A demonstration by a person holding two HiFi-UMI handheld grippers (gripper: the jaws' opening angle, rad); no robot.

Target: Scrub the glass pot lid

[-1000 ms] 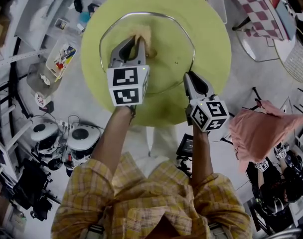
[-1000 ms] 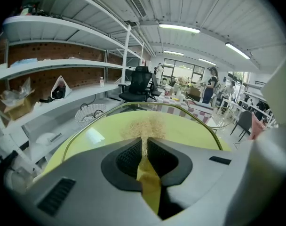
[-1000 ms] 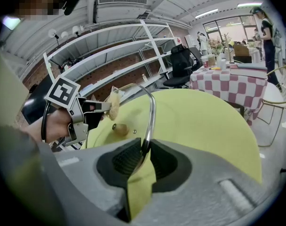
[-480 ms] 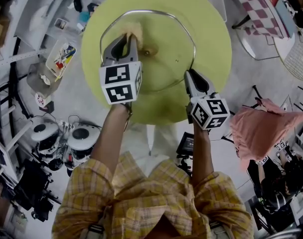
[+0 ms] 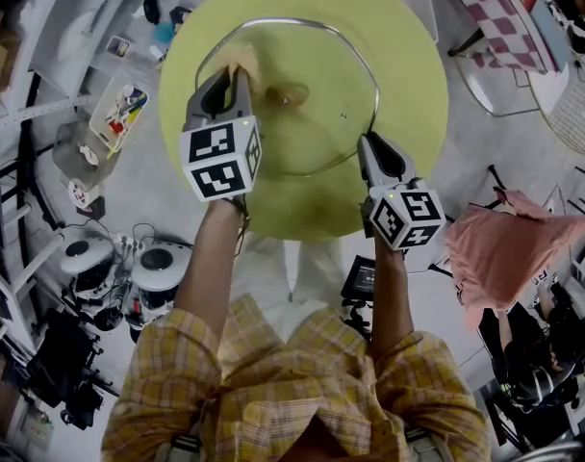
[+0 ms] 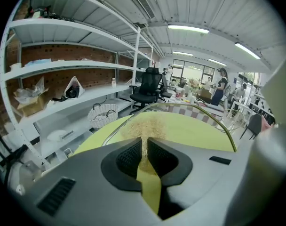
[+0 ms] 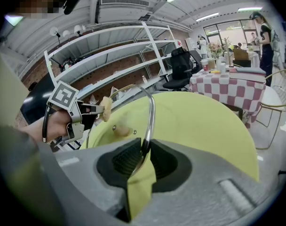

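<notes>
The lid is straight ahead of the right gripper, whose jaws are clamped on the near part of its metal rim. In the right gripper view the rim rises out of the pads and arcs away up and to that gripper's left. So the lid is held tilted over the table, not lying flat. Whether its far edge rests on the table I cannot tell. The knob sits ahead and left of the right gripper, just right of the left gripper.

The left gripper is pinched tight on a tan, fibrous scrubber, which bushes out beyond its tips. The tuft touches or nearly touches the glass just ahead of those jaws. It is inside the rim, on the side of the lid farthest from the right gripper.

By my reading, scrubbing is under way: the hold on the lid is set and the scrubber is working the part left of the knob. The glass shows no suds, water or grime, so nothing marks which areas are finished. The stretch between the knob and the right gripper, and the band along the rim near its jaws, look like what is left. The spot under the pads probably can't be reached without a regrip.
</notes>
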